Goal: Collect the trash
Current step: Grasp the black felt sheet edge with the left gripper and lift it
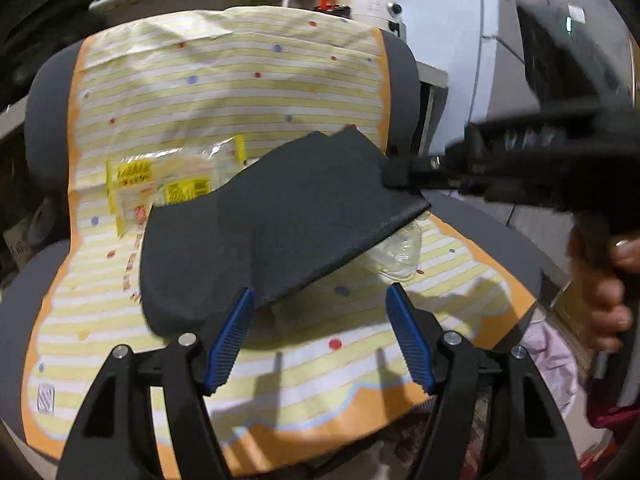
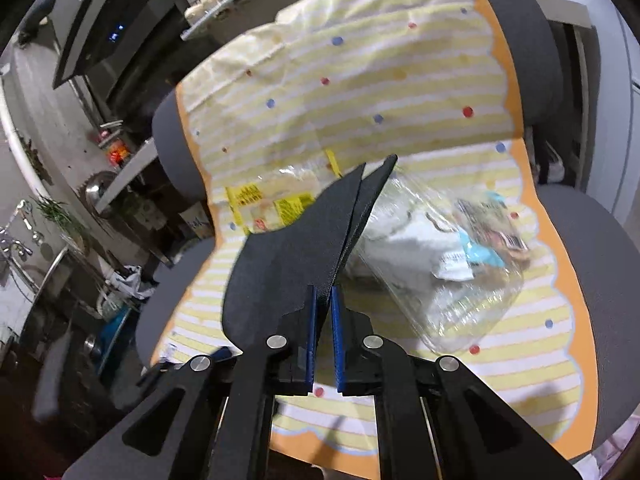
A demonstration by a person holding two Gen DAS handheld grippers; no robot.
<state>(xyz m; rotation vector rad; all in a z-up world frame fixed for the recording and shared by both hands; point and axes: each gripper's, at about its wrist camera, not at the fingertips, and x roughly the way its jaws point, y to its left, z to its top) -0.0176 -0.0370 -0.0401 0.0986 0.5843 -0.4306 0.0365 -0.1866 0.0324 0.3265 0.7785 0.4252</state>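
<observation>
Both wrist views near chair (image 1: 48, 92)

Black bag (image 1: 260, 236) over yellow wrapper (image 1: 168, 188); front cloth (image 1: 340, 380) bare.

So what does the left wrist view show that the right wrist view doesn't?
Only the left wrist view: the open left gripper, the right gripper from outside, and the hand on its handle. Only the right wrist view: what fills the clear container, namely paper and wrapper scraps. Both: the black sheet pinched by the right gripper, the yellow wrapper, and the striped cloth over the grey chair.
</observation>
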